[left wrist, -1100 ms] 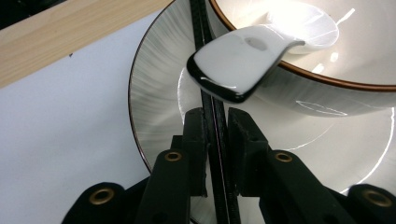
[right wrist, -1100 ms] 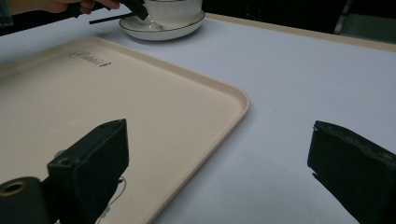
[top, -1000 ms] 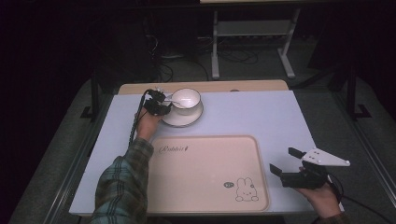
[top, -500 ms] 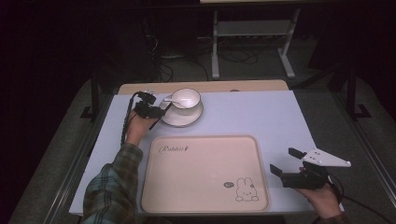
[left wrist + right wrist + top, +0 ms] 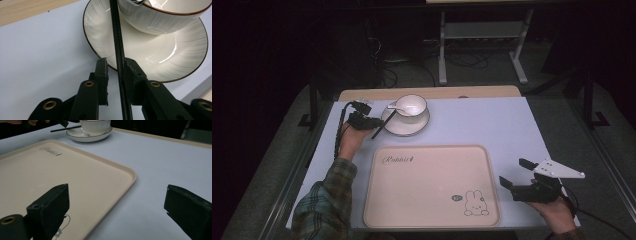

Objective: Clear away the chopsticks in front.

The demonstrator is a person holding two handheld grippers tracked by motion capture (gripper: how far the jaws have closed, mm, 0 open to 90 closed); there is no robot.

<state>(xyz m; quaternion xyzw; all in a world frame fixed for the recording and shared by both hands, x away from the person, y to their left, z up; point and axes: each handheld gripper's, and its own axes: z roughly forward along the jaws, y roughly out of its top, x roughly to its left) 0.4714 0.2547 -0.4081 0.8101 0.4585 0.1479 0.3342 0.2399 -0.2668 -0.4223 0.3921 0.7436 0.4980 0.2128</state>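
A white cup (image 5: 411, 105) with a white spoon (image 5: 393, 106) in it stands on a white saucer (image 5: 406, 126) at the back of the table. My left gripper (image 5: 373, 124) is just left of the saucer. Its jaws are nearly together around a thin black stick (image 5: 119, 62) that runs out over the saucer (image 5: 160, 57) toward the cup (image 5: 160, 17); the stick lies against one jaw. A beige tray (image 5: 432, 185) with a rabbit print lies in front. My right gripper (image 5: 518, 174) hovers open to the right of the tray (image 5: 75, 172), with nothing between its jaws.
A bare wooden strip (image 5: 472, 92) runs along the table's far edge. Bare pale blue tabletop (image 5: 492, 120) lies right of the saucer. A metal rack (image 5: 482, 35) and cables sit on the dark floor beyond. The person's plaid sleeve (image 5: 324, 200) crosses the front left.
My left gripper has drawn back to the left, from over the saucer's edge to beside it. The right gripper has stayed in place.
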